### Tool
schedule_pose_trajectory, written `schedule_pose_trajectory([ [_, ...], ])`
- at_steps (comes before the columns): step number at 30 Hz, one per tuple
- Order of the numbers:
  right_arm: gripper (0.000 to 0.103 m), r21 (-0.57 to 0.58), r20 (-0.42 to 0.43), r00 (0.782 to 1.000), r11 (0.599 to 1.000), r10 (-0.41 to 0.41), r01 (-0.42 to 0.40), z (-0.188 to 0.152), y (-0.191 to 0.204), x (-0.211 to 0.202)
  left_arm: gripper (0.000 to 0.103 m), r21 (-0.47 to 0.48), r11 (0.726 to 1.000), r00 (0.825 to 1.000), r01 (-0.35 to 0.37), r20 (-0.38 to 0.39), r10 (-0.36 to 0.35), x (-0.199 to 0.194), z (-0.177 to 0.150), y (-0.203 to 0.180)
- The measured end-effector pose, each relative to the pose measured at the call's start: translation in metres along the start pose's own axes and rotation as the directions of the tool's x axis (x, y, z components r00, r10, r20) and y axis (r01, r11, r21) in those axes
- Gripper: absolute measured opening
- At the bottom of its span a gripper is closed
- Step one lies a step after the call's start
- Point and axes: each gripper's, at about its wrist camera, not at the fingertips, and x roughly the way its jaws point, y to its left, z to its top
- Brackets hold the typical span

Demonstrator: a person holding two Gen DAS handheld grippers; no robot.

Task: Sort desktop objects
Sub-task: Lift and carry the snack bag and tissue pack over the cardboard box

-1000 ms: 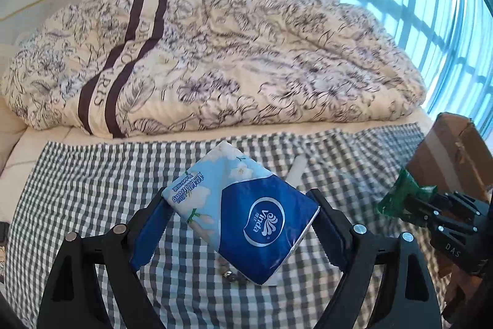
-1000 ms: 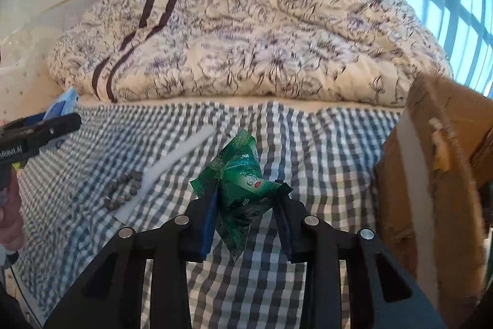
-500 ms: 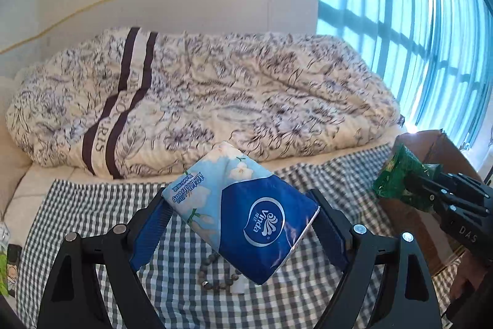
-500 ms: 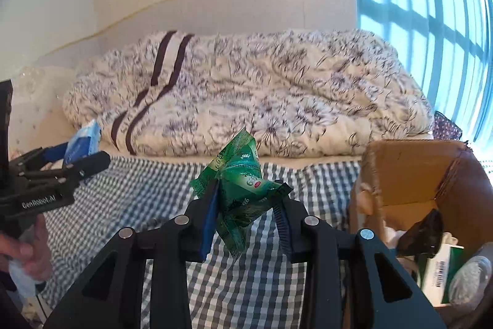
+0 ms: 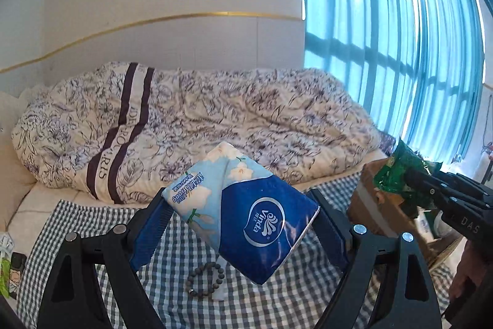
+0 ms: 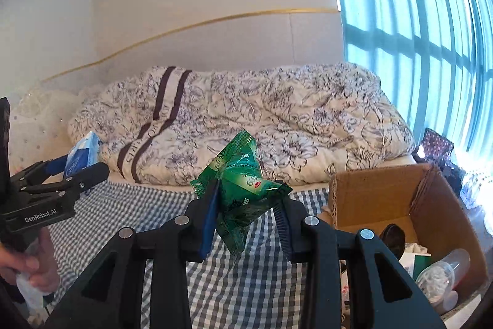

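— Starting with the tissue pack (image 5: 246, 215): where is it against the left gripper (image 5: 240, 224)?

— Wedged crosswise between its two blue-padded fingers (image 5: 148, 227), tilted, the dark blue end with the logo low and toward the camera, the pale flowered end sticking up past the left finger. The fingers stand fairly wide, closed onto the pack's two sides. It hangs above the checked cloth (image 5: 277, 298), not touching it.

— And the green sachet (image 6: 243, 190)?

— Pinched in the right gripper (image 6: 246, 215), crumpled, its upper corner poking above the fingertips and its tail drooping below them. That gripper's fingers are much nearer together, pressed on the sachet.

— Taking the cardboard box (image 6: 385, 196) as the mark?

— The sachet is held just left of the box's near corner, over the cloth. The box is open, with a clear lidded cup (image 6: 443, 270) and other items inside. The tissue pack is well left of it. A bead bracelet (image 5: 205, 279) lies on the cloth under the pack, farther left still. Behind the box is a flowered quilt (image 6: 246, 119).
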Motion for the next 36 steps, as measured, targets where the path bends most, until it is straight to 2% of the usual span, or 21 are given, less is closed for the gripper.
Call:
schedule_pose_trajectory([
  [13,0.033,-0.024,0.064,0.998,0.999,-0.024,0.026,0.010,-0.002,-0.033,0.088,0.041,0.999,0.997,0.032,0.068,-0.035,-0.029,0.020,-0.034],
  [25,0.033,0.047,0.108,0.988,0.993,-0.114,0.109,0.012,-0.054,-0.069,0.088,0.084,0.989,0.988,0.124,0.079,-0.131,-0.030,0.031,-0.094],
  [36,0.033,0.115,0.150,0.964,0.972,-0.220,0.204,0.013,-0.101,-0.108,0.088,0.115,0.966,0.967,0.233,0.079,-0.242,-0.030,0.037,-0.146],
])
